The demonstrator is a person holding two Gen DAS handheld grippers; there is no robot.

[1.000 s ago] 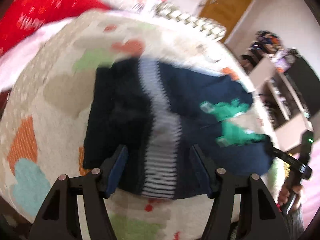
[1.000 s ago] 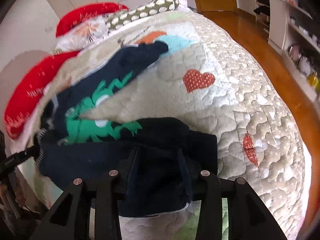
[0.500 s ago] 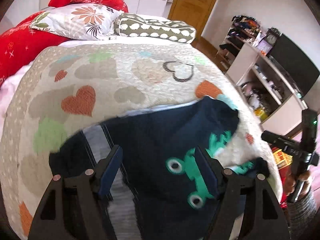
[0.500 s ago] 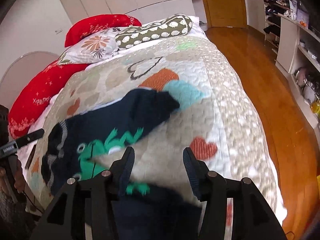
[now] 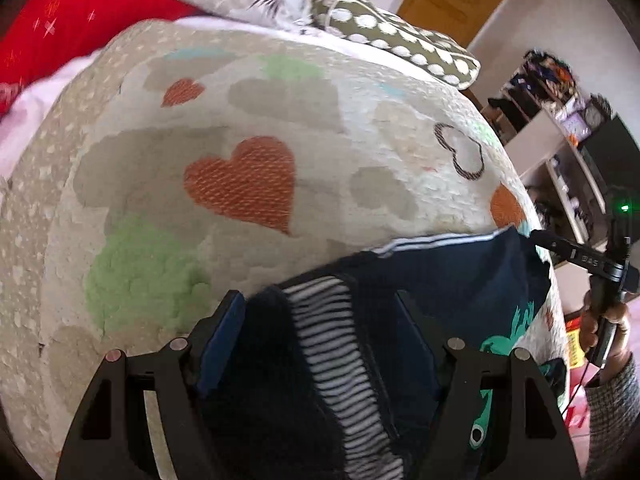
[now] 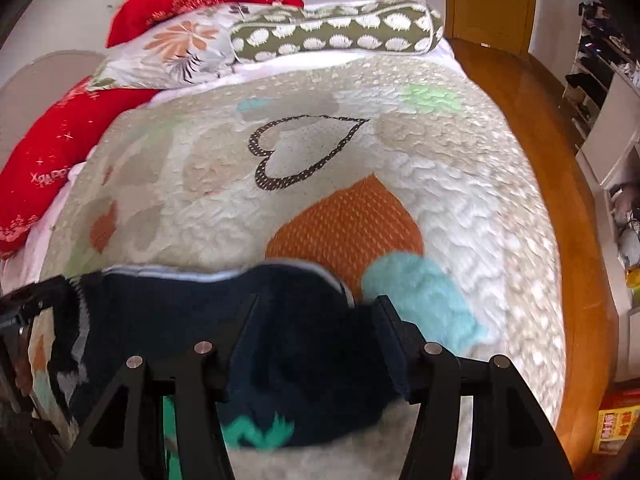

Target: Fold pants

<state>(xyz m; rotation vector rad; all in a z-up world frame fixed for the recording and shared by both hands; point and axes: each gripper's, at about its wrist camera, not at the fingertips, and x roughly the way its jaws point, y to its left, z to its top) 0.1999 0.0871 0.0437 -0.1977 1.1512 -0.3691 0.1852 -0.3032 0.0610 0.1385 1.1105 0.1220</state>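
Note:
Navy pants (image 5: 460, 280) with a green printed figure (image 5: 504, 344) lie on the heart-patterned quilt (image 5: 240, 140). My left gripper (image 5: 320, 304) stands open over their striped waistband (image 5: 332, 340), its blue pads clear of the cloth. In the right wrist view the pants (image 6: 180, 312) fill the lower left. My right gripper (image 6: 316, 308) hangs over their rounded end. Its jaws are opening, with dark cloth lying between them and not pinched. The right gripper (image 5: 600, 272) also shows in the left wrist view, in a person's hand (image 5: 608, 320).
Red pillows (image 6: 200, 0), a floral pillow (image 6: 180, 48) and an olive dotted bolster (image 6: 340, 32) lie at the head of the bed. Wooden floor (image 6: 560, 200) runs along the right side, with shelves (image 5: 560, 152) and a wooden door (image 6: 488, 0) beyond.
The right gripper had navy cloth bunched between its jaws; it has let go and widened. Both grippers moved along the bed, so the pants now sit low in both views.

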